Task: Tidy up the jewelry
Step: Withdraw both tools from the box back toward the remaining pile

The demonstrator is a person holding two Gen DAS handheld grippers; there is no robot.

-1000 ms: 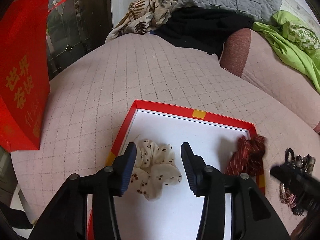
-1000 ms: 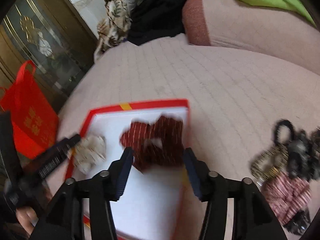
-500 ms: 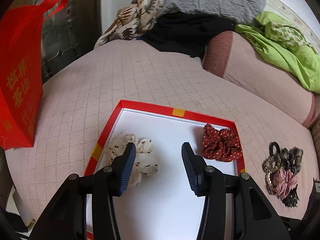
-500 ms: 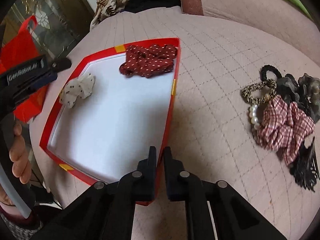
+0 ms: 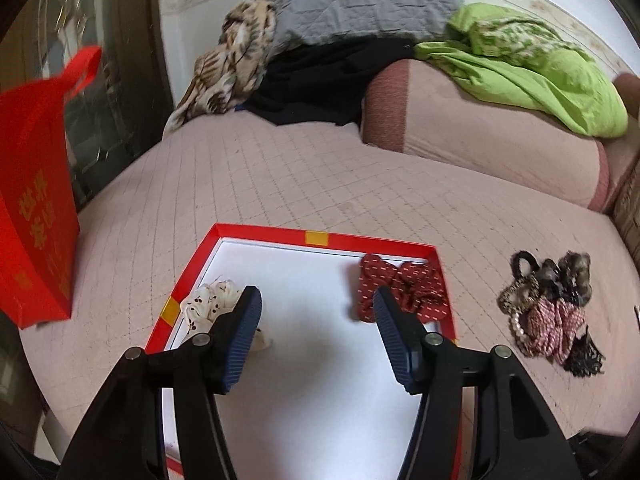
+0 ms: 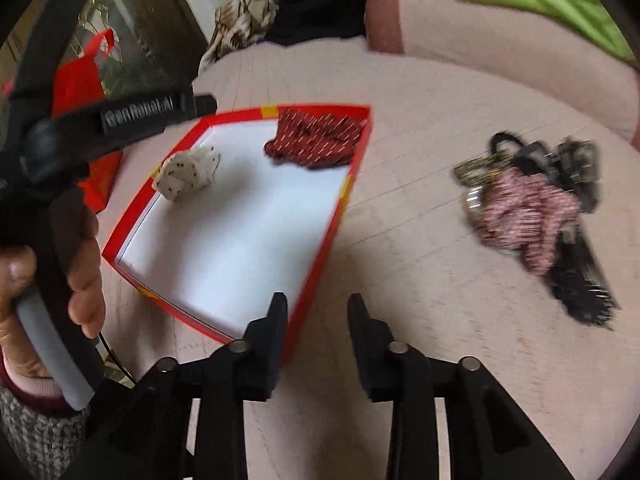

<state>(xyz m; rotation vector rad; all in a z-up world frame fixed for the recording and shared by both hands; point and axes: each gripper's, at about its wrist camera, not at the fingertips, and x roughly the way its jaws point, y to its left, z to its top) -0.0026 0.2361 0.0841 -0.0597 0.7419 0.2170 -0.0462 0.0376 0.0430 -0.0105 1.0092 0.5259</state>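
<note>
A red-rimmed box (image 5: 320,237) with a white floor lies on the pink quilted bed. Inside are a cream dotted scrunchie (image 5: 208,306) at the left and a dark red dotted scrunchie (image 5: 404,290) at the far right corner; both also show in the right wrist view, cream scrunchie (image 6: 188,172), red scrunchie (image 6: 316,140). A pile of hair ties and scrunchies (image 5: 548,308) (image 6: 536,200) lies on the bed right of the box. My left gripper (image 5: 316,300) is open and empty above the box. My right gripper (image 6: 318,306) is open and empty over the box's near right corner (image 6: 296,320).
A red tote bag (image 5: 36,216) stands at the bed's left edge. A pink bolster (image 5: 480,132), green cloth (image 5: 532,68), grey pillow (image 5: 360,0) and patterned fabric (image 5: 232,60) lie at the back. The left gripper's body and hand (image 6: 60,200) fill the right wrist view's left side.
My right gripper left the red scrunchie in the box, pulled back and shut, and is open again now. My left gripper lifted back from the cream scrunchie.
</note>
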